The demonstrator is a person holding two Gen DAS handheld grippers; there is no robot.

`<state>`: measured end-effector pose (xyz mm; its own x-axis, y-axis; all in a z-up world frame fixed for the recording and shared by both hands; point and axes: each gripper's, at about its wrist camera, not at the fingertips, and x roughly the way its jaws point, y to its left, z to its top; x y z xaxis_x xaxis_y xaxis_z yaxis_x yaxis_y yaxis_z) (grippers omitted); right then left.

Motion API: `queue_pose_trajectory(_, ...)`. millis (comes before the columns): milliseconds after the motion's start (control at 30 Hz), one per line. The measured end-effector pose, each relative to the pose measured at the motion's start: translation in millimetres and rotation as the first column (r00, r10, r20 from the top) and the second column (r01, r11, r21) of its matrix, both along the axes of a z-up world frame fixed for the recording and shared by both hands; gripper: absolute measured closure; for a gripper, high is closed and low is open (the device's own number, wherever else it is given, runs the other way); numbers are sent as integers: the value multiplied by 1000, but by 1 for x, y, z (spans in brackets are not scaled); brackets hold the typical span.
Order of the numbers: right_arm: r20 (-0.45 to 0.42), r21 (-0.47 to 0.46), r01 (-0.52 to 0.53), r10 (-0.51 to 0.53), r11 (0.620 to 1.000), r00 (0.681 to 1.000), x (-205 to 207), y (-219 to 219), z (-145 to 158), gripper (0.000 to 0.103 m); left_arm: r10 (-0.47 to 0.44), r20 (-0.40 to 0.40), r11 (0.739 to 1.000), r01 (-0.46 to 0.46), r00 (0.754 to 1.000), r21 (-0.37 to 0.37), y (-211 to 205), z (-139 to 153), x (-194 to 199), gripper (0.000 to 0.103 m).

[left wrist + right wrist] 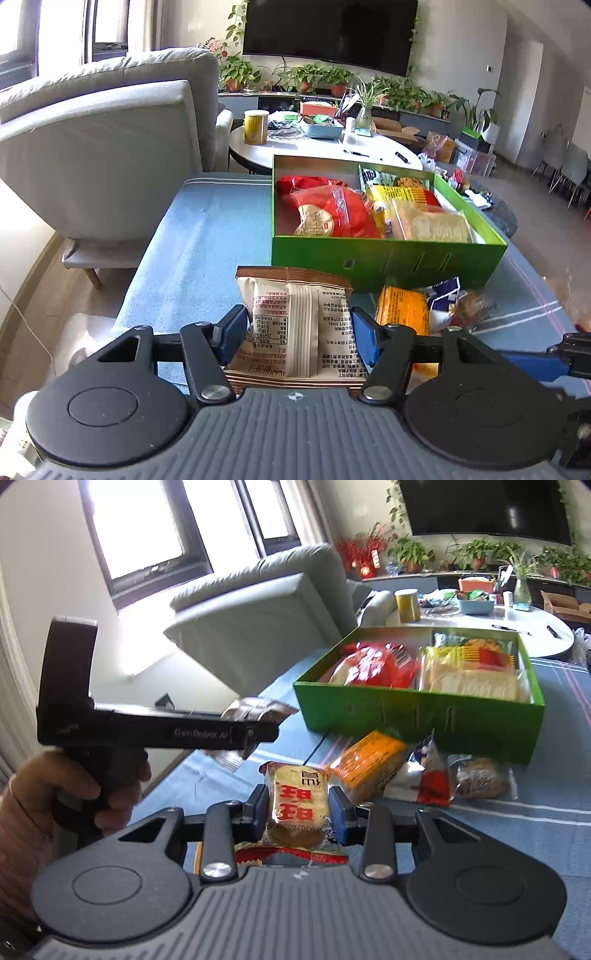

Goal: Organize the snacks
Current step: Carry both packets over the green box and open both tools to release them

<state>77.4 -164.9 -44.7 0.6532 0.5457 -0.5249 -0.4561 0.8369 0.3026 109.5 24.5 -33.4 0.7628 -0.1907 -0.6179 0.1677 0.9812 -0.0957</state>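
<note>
Two grippers are working here, each carrying one packet. Inside the open green cardboard box (388,258) two red wrapped snacks (332,210) are lying in the left compartment, with yellow-and-clear cracker packets (424,221) stacked in the right one; I cannot tell their exact number. In front of the box three loose snacks are waiting: an orange packet (364,764), a red, white and blue one (424,779) and a clear bag of brown biscuit (480,779).

The left gripper (299,328) is clamping its blue pads on both sides of a beige paper-look snack packet with a brown crimped edge (295,317), which is standing upright between the fingers, just before the box's front wall. The right gripper (297,808) is pinching a clear packet of pale rice crackers with red characters (295,805); the pads are pressing on its two long edges, and it is sitting nearer than the loose snacks in front of the box. In the right wrist view a person's hand (74,794) is gripping the black handle of the left tool, to the left of the box.

Everything is resting on a blue cloth with pale stripes (207,240). Beyond the box a white round table (325,147) is holding a yellow can (255,127) and a light blue basket (321,129). A grey armchair (110,147) is standing left of the box, potted plants (306,77) lining a shelf under a dark wall screen (328,33).
</note>
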Motion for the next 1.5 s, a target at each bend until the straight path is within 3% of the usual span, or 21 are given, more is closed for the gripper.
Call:
queue_pose_trajectory(233, 47, 67, 145, -148, 987, 988, 22, -21, 19, 30, -11, 30, 1000, 11, 1000, 8, -8, 11, 5, 45)
queue_pose_trajectory(600, 61, 122, 361, -370, 924, 927, 65, -49, 40, 30, -83, 75, 996, 82, 994, 18, -47, 28, 35, 45)
queue_pose_trajectory(1233, 16, 192, 400, -411, 896, 912, 126, -48, 41, 30, -58, 84, 998, 58, 995, 8, -65, 34, 115, 45)
queue_pose_trajectory(1500, -21, 169, 395, -398, 903, 917, 161, -37, 29, 30, -48, 33, 999, 48, 998, -7, -57, 21, 156, 45)
